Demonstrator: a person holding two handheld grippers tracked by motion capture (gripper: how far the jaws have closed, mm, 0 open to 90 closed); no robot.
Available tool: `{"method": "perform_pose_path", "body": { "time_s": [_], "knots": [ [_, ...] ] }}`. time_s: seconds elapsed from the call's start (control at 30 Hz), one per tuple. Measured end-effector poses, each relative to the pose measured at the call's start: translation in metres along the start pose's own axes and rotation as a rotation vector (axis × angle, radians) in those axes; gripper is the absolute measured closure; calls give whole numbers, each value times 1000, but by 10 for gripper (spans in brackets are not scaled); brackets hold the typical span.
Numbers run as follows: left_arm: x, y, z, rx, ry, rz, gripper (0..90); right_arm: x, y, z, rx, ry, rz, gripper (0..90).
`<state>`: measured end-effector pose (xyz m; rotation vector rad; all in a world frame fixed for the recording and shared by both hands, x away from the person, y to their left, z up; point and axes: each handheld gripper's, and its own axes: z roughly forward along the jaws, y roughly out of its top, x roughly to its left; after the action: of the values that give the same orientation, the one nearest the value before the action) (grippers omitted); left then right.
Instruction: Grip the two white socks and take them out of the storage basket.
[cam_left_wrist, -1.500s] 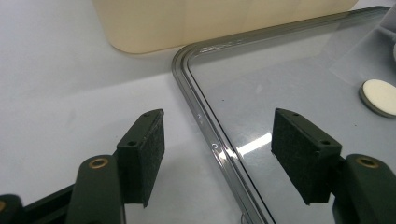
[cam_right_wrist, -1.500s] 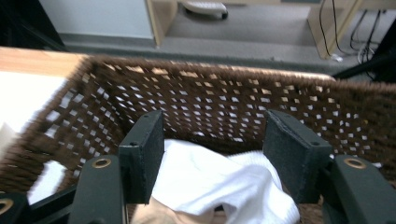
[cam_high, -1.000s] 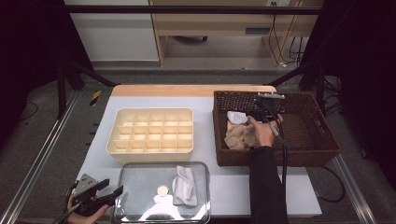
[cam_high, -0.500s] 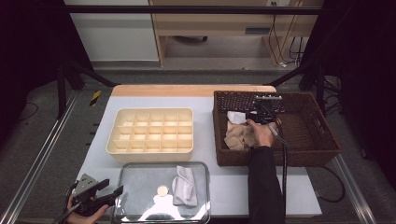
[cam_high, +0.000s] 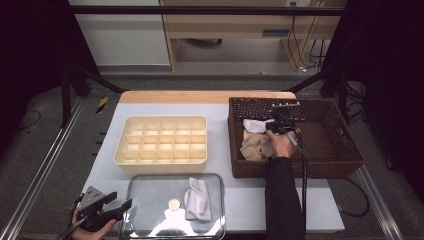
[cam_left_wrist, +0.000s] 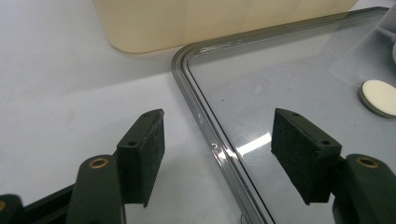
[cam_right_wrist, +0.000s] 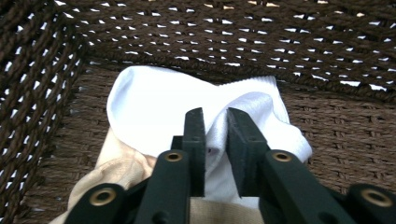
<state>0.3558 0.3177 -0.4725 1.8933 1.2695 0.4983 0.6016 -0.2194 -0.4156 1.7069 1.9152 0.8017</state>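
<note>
Our right hand-held gripper (cam_right_wrist: 215, 140) pinched a fold of the white sock (cam_right_wrist: 159, 109), which spread toward 11 o'clock; the left hand-held gripper (cam_left_wrist: 217, 158) stayed wide open, empty.

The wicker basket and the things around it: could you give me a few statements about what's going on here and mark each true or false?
1. The right gripper is pinching a white sock inside the wicker basket. True.
2. The left gripper is shut on the glass tray. False: its jaws stand wide apart, either side of the rim of the glass tray, holding nothing.
3. A beige cloth lies in the basket next to the white sock. True.
4. The cream divided box is full of socks. False: its compartments look empty.
5. A folded white sock lies on the glass tray. True.
</note>
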Motion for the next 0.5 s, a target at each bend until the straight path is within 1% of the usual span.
{"method": "perform_pose_path", "body": {
  "time_s": [0.07,0.1,0.17,0.23,0.33,0.4,0.5],
  "knots": [
    [0,0,0,0,0,0,344,0,1,-2,-6,6,1,816],
    [0,0,0,1,0,2,344,0,1,-3,-13,5,-6,831],
    [0,0,0,0,0,2,344,0,2,-7,-35,8,-5,852],
    [0,0,0,-1,1,0,344,1,3,-12,-70,17,-8,860],
    [0,0,0,0,1,1,344,3,4,-18,-109,3,-47,862],
    [0,0,0,-1,2,-1,344,5,5,-23,-131,5,-55,862],
    [0,0,0,-1,1,-1,344,5,7,-32,-172,16,-53,862]
  ]
}}
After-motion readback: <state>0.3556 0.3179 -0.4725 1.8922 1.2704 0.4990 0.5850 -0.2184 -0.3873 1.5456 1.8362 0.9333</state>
